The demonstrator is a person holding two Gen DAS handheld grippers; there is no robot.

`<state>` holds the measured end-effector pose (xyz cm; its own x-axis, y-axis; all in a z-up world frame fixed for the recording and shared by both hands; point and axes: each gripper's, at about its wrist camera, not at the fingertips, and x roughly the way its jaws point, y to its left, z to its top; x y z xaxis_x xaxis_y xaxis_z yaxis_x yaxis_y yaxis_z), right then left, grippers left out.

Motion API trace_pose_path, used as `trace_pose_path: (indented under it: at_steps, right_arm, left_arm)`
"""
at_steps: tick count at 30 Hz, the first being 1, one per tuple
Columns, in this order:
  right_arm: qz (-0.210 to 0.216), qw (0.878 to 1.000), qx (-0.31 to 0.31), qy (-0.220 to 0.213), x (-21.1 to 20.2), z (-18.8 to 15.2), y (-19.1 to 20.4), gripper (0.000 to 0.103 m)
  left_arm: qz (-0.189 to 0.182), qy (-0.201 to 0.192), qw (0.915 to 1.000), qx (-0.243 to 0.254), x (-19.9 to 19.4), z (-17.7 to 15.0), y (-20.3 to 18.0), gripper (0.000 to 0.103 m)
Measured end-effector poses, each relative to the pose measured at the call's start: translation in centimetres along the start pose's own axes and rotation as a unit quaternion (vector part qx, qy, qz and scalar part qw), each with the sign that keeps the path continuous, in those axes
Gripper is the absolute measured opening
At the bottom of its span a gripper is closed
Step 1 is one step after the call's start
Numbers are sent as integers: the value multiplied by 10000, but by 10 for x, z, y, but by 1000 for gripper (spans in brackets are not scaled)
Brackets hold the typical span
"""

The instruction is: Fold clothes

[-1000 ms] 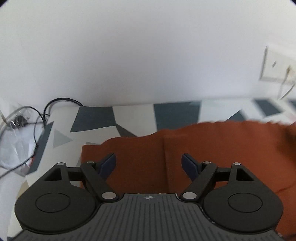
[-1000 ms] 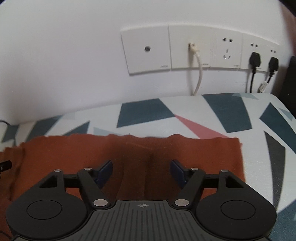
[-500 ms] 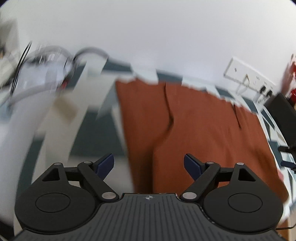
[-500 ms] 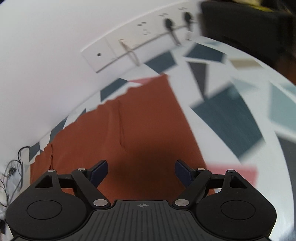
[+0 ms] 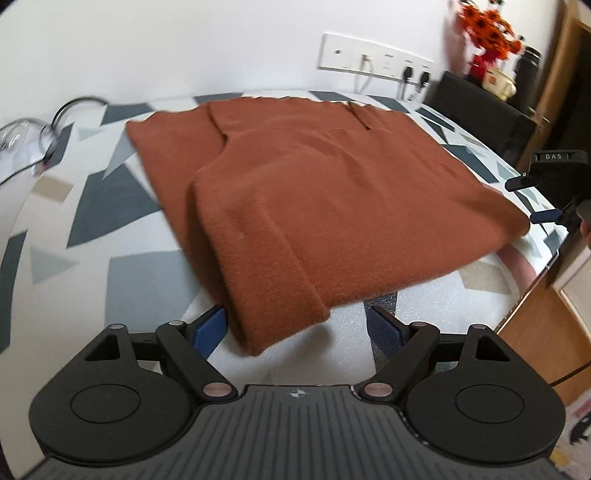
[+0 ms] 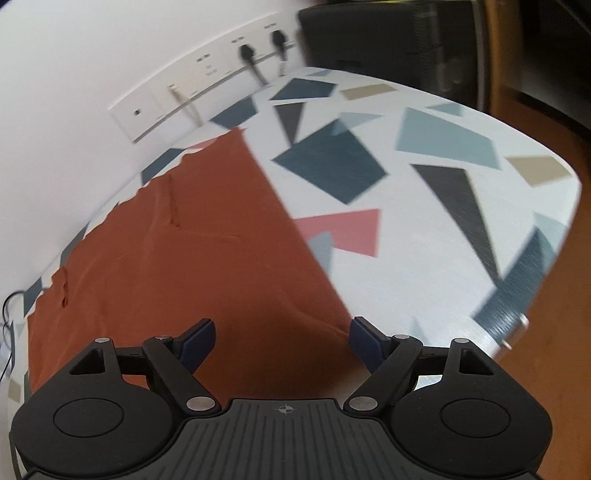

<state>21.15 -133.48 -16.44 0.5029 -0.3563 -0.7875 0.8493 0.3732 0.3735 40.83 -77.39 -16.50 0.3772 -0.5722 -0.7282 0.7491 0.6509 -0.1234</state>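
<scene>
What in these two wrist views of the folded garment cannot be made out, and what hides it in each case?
- Garment: its near edge in the right wrist view is hidden behind the right gripper.
- Flowers: blurred in the left wrist view, at the frame's top corner.
- Right gripper: cut off by the left wrist view's edge.
- Socket labels: too small and blurred in the right wrist view.

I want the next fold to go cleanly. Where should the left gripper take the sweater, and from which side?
Probably the near rolled corner of the sweater, approached from the table's near edge. That corner lies thick and rounded, slightly raised off the cloth, right between the open left gripper's fingers, so one finger could slide under it.
</scene>
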Motion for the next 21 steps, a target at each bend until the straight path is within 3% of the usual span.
trace_pose_path:
  at_steps: [5, 6, 11, 13, 15, 17, 19, 21]
  right_arm:
    - [-23, 9977, 683, 17, -2, -9, -25, 75]
    - [25, 9966, 818, 59, 0, -10, -29, 71]
    - [270, 9879, 1485, 350, 12, -19, -40, 66]
    - [285, 9870, 1556, 298, 15, -20, -39, 63]
    - [265, 9871, 1567, 202, 16, -18, -37, 31]
    - [138, 9895, 1427, 187, 20, -11, -33, 15]
    - [167, 9897, 1420, 79, 19, -4, -30, 12]
    - [242, 9884, 1487, -174, 9, 0, -27, 10]
  left_arm:
    - [144, -32, 9978, 643, 11, -5, -6, 56]
    - [177, -2, 9973, 717, 13, -5, -5, 52]
    - [-54, 74, 9964, 842, 11, -5, -2, 40]
    - [-123, 78, 9945, 1041, 12, -5, -5, 25]
    - [-167, 57, 9885, 1504, 12, -6, -11, 24]
    - [-152, 57, 9762, 2165, 9, -3, -16, 20]
    - [-117, 73, 9719, 2352, -1, 5, -11, 11]
    - [-11, -11, 9741, 2263, -14, 15, 0, 10]
